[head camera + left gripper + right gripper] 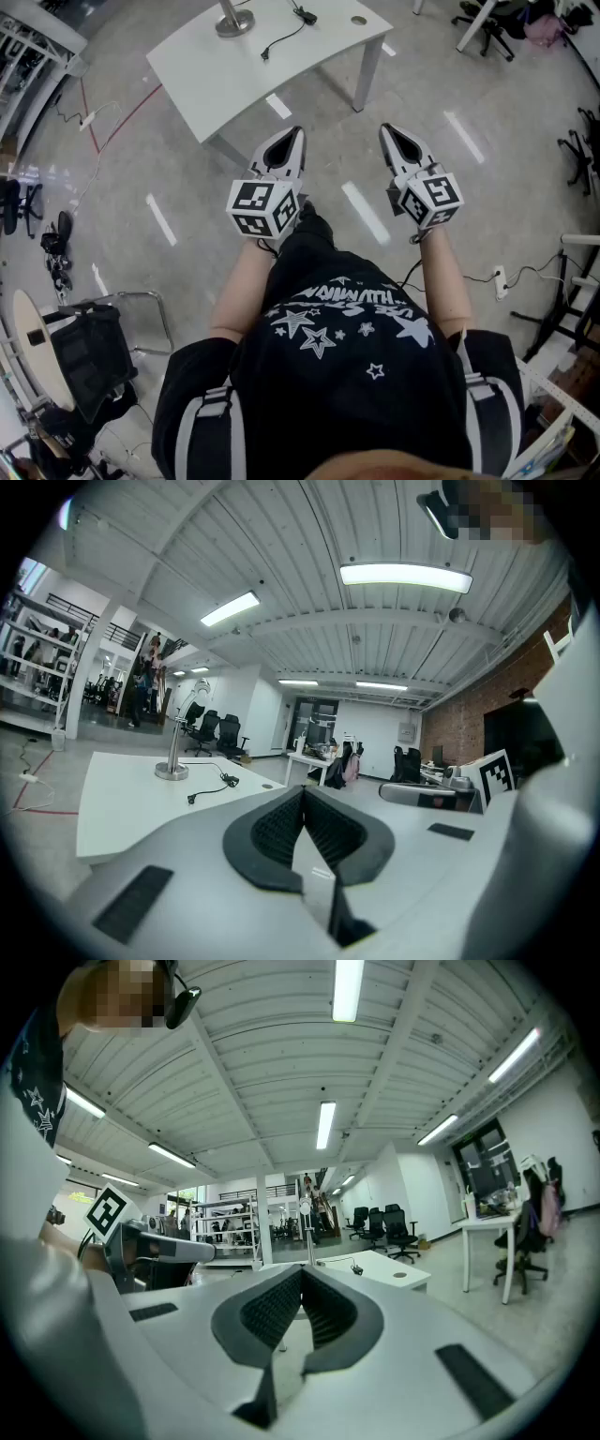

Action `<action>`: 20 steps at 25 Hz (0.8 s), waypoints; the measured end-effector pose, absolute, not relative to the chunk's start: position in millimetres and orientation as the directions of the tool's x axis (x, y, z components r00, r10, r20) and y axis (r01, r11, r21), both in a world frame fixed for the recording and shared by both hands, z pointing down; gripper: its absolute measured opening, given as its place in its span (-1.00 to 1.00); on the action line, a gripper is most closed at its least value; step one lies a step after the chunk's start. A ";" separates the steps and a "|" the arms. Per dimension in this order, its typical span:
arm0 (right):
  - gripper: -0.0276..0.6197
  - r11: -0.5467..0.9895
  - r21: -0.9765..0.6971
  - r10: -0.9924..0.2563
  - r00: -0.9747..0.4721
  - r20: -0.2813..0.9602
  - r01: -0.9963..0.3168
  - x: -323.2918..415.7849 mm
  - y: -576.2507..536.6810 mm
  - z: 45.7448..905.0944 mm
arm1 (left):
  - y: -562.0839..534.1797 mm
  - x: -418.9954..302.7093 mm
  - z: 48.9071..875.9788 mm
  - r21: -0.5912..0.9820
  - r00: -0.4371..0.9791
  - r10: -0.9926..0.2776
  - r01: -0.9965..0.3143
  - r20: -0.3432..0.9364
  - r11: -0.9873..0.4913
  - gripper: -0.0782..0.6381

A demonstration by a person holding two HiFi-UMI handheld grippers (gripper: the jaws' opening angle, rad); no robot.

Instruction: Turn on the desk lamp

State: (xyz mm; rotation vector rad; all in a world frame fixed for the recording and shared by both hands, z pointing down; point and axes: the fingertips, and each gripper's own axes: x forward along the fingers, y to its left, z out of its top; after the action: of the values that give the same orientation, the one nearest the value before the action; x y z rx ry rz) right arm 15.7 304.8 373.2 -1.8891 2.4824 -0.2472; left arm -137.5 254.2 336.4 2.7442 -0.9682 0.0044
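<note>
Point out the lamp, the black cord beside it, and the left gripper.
Lamp (234, 22), head view, on its round base.
Cord (284, 39), head view, middle of its length.
Left gripper (299, 132), head view, at its closed tips.

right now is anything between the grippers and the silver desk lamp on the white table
Nothing visible does. Only grey floor and the white table top separate the left gripper and right gripper from the silver desk lamp; a thin black cable lies flat beside its base.
</note>
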 end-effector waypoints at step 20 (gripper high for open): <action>-0.90 0.169 -0.132 -0.976 -0.184 0.112 -0.977 95.0 111.1 372.8 | 51.2 -66.8 353.6 0.265 0.801 -0.590 -0.594 0.106 -0.759 -0.75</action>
State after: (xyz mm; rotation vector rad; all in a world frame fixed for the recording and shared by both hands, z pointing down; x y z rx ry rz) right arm 95.0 111.1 372.8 -2.0072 2.4034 -0.2728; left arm -66.8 51.2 353.6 2.7031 -0.9100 0.0227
